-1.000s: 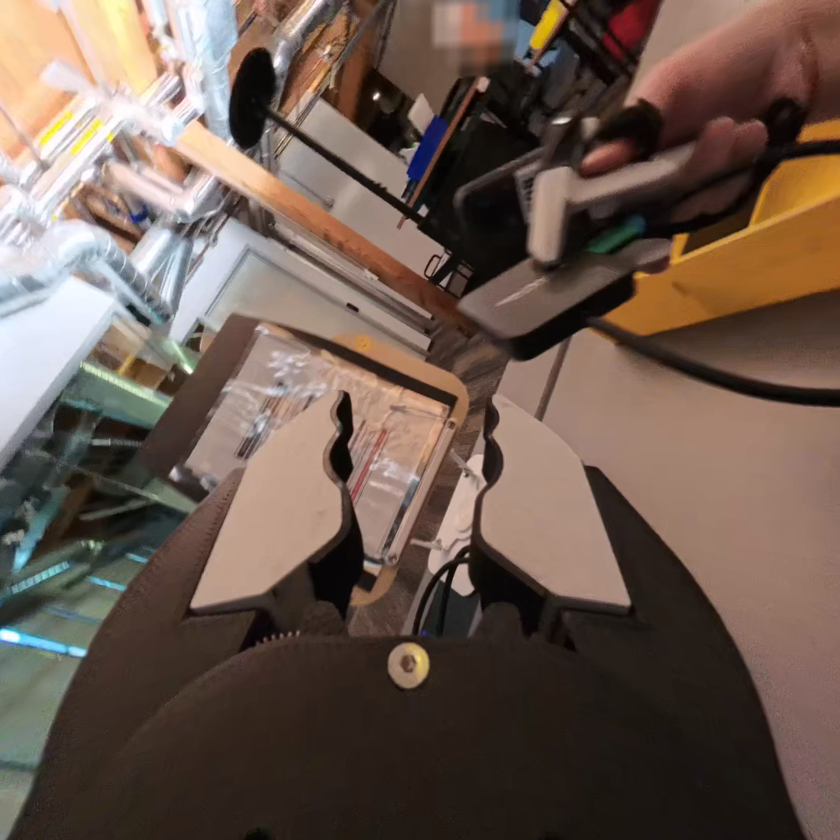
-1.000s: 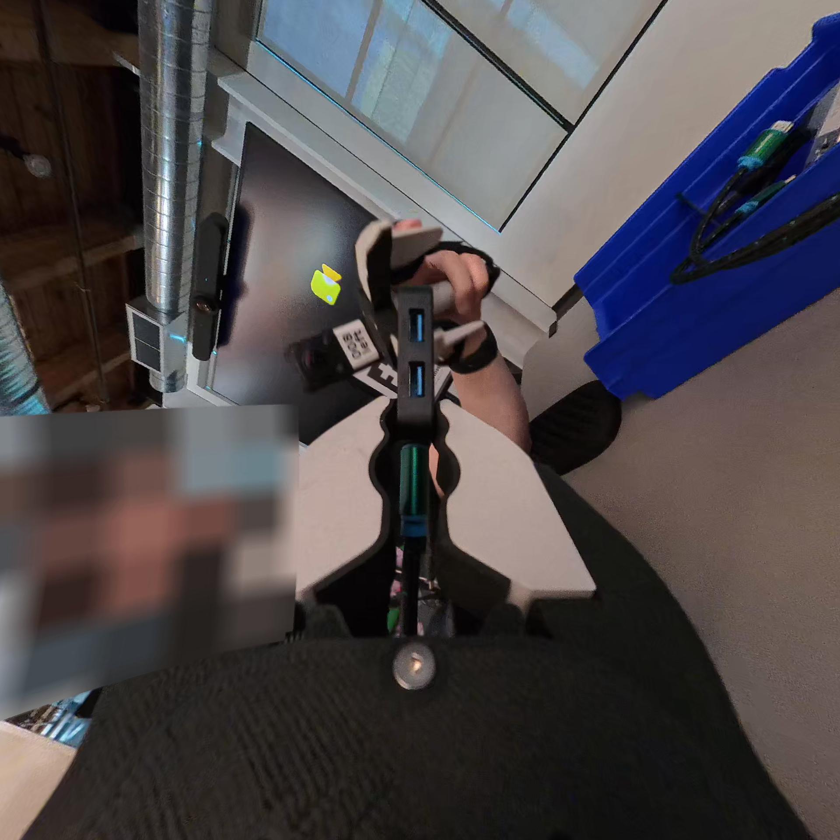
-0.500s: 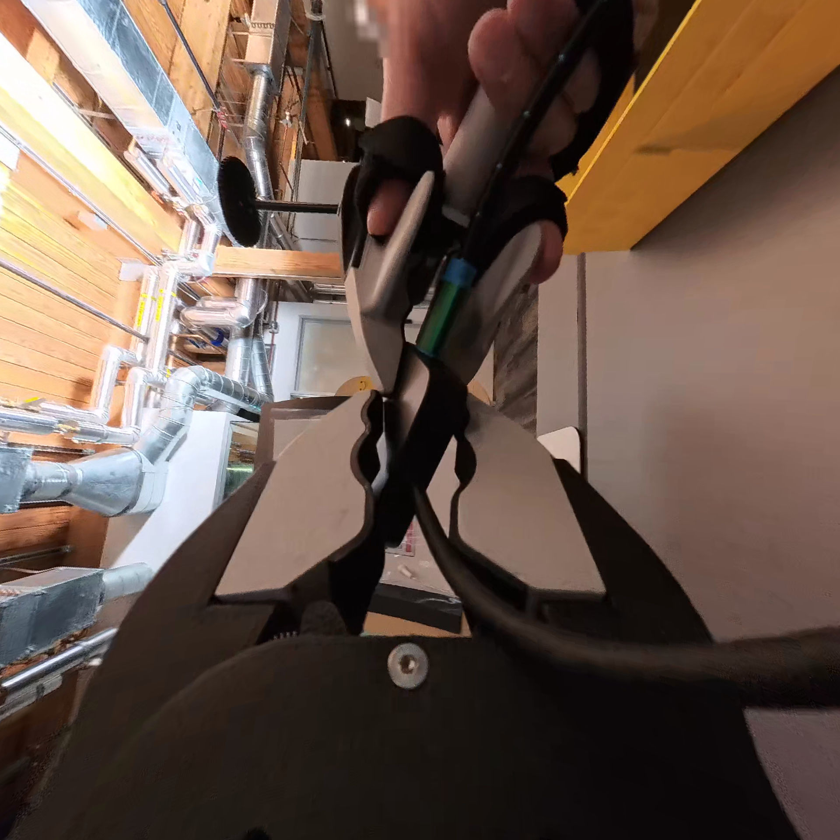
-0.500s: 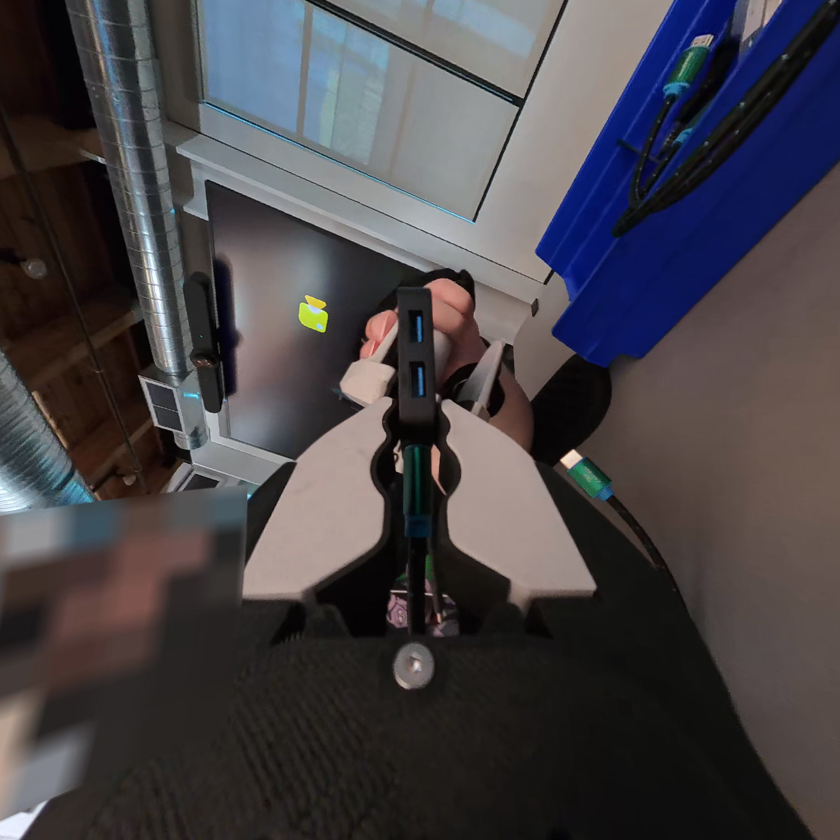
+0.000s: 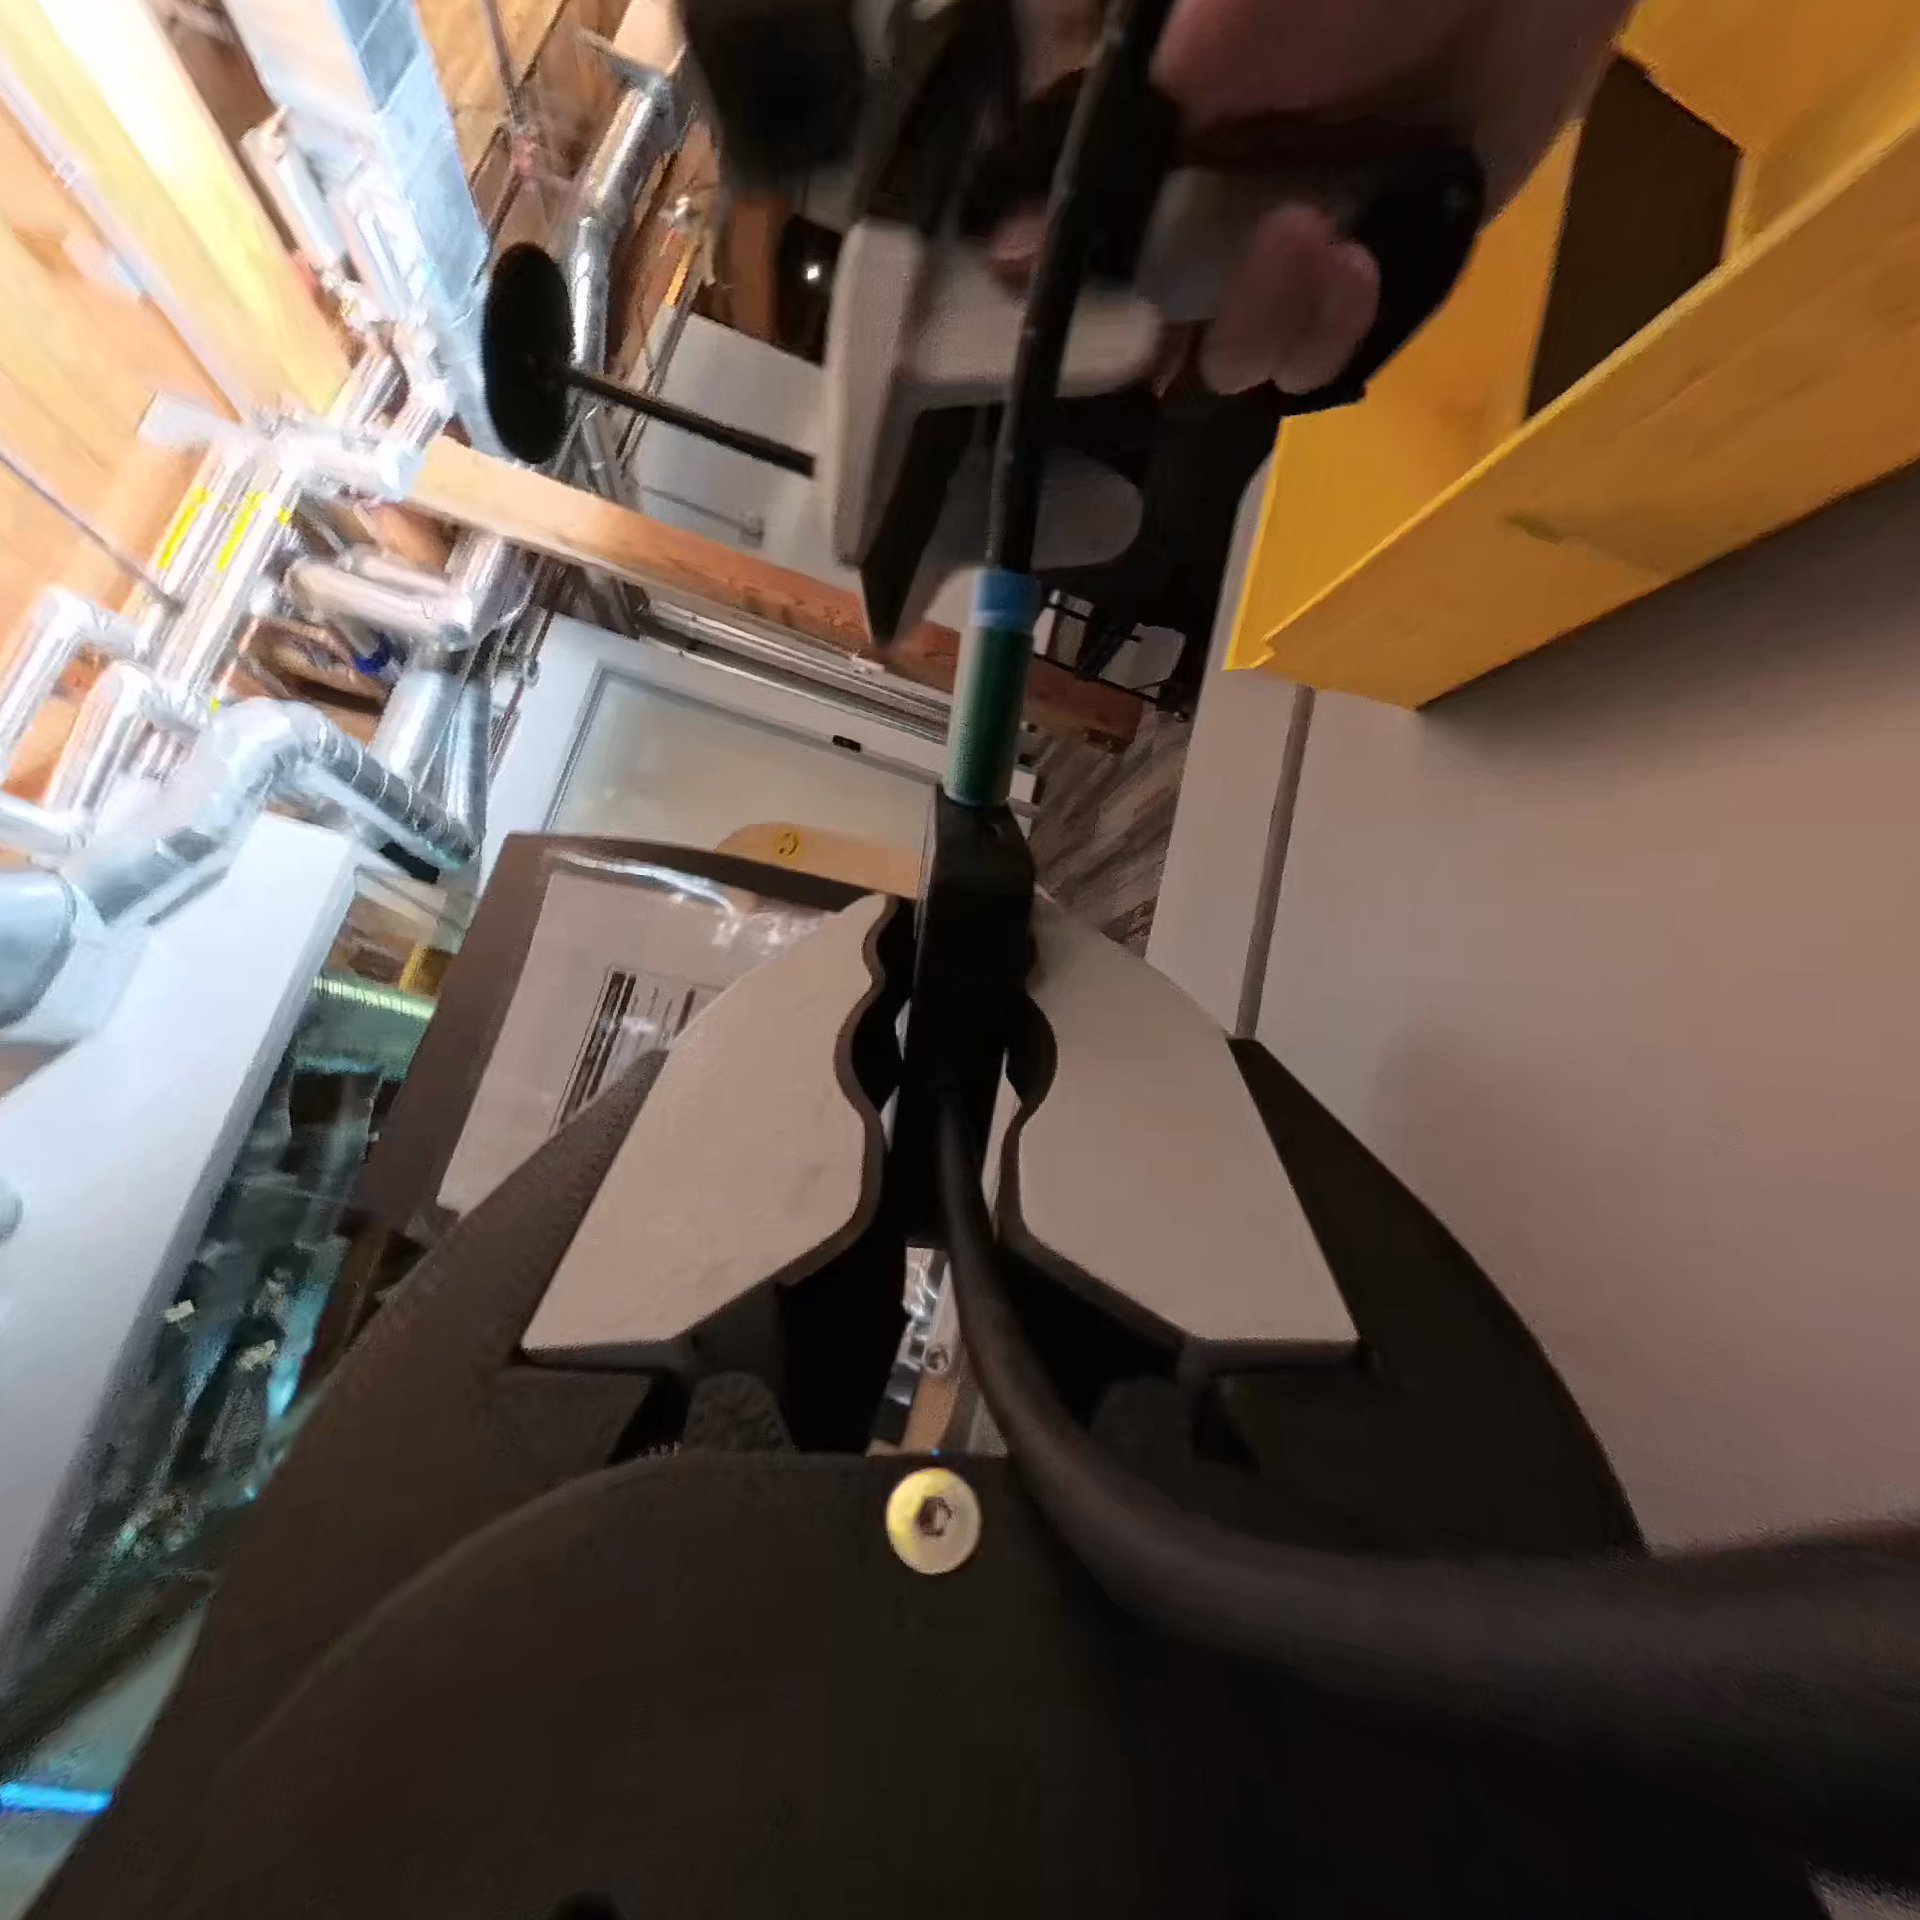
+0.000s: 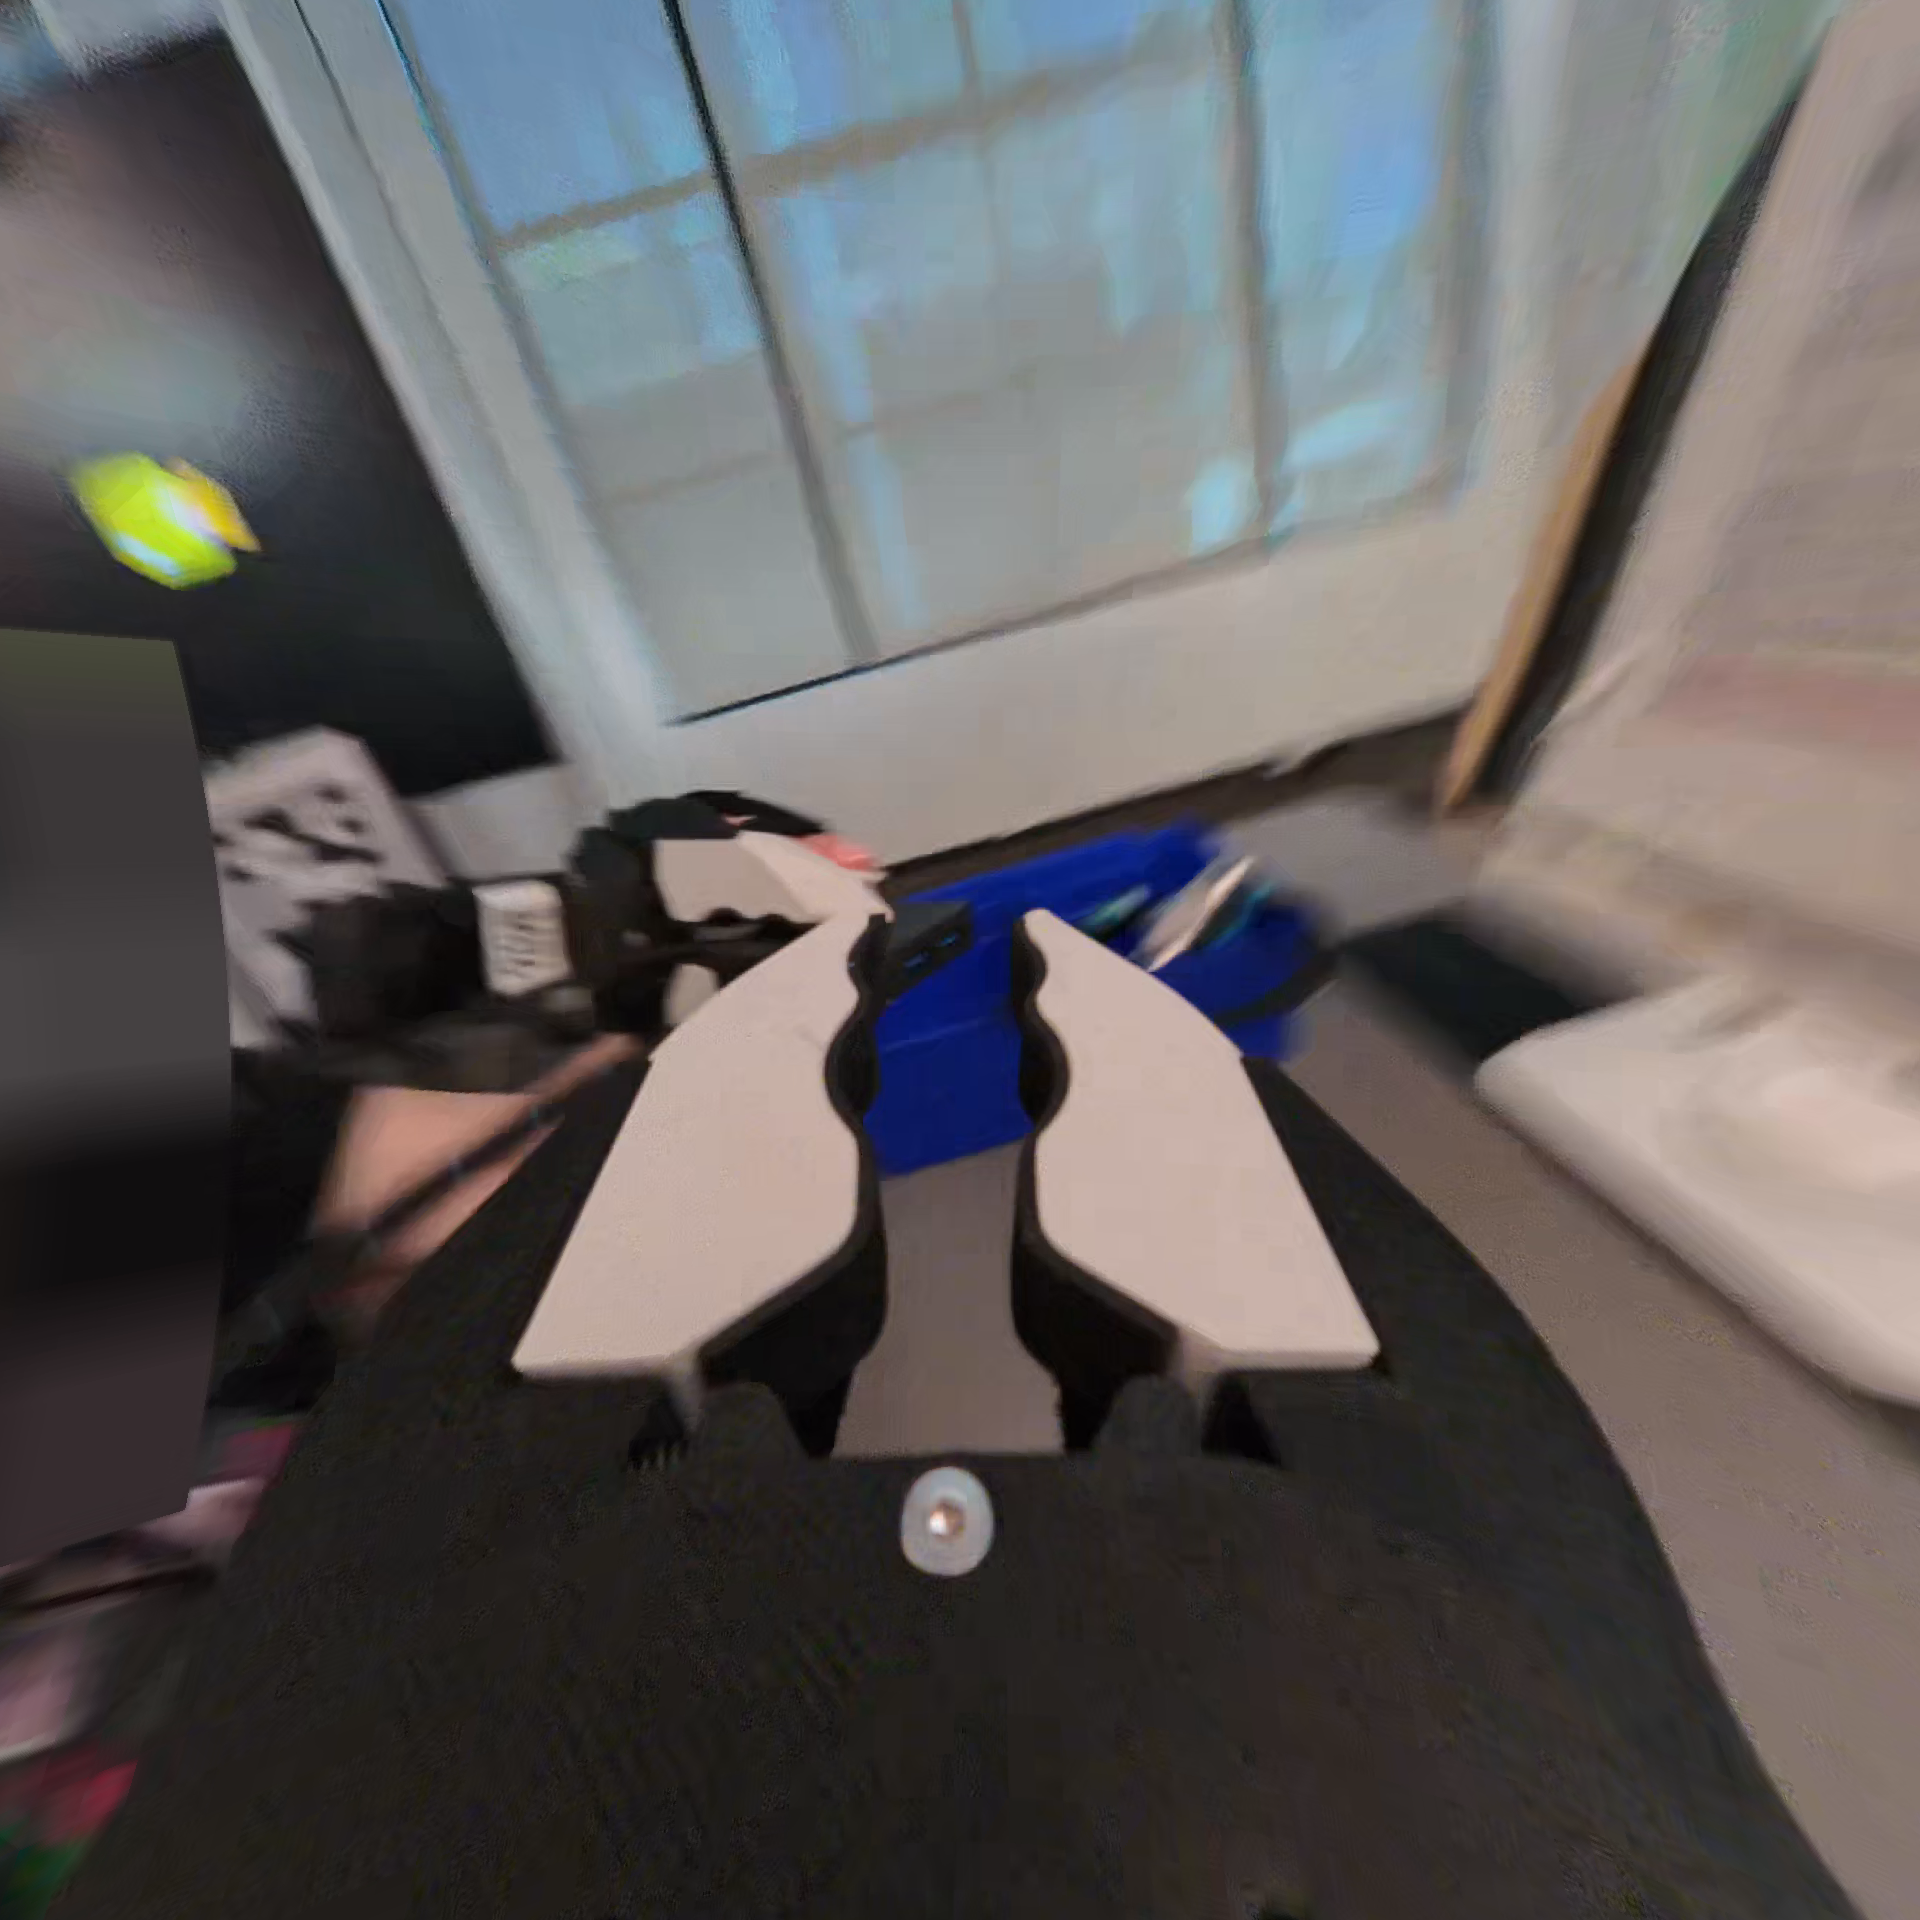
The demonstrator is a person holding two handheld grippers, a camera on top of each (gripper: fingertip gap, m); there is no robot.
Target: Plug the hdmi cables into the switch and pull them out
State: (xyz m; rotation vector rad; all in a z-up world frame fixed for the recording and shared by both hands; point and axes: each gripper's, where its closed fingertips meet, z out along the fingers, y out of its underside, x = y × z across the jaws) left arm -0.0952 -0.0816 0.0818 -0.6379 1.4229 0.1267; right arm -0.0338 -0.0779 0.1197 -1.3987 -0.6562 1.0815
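The left gripper (image 5: 961, 1023) is clenched on the black switch (image 5: 971, 935), its two grey fingers (image 5: 727, 1122) pinching the slim body edge-on, with the switch's own thick black lead (image 5: 1039, 1382) curling out of the near end and away to the right. The switch's long axis runs straight out along the fingers, and from its far end a green-sleeved HDMI plug (image 5: 987, 707) stands in line with it, seated in the port as far as I can judge, its thin black cable (image 5: 1049, 312) climbing onward. Beyond that the right gripper (image 6: 940, 945) hangs released, jaws parted with nothing between them; in its own blurred view the switch (image 6: 930, 930) shows just past its left fingertip, off the gap. So the plug lies dead ahead of the left gripper, and any pull would have to run along that same axis, with the right gripper nearer to the cable. Farther off a yellow bin (image 5: 1558, 468) sits at the bench's back edge, and a blue bin (image 6: 956, 1039) of spare cables lies ahead of the right gripper.
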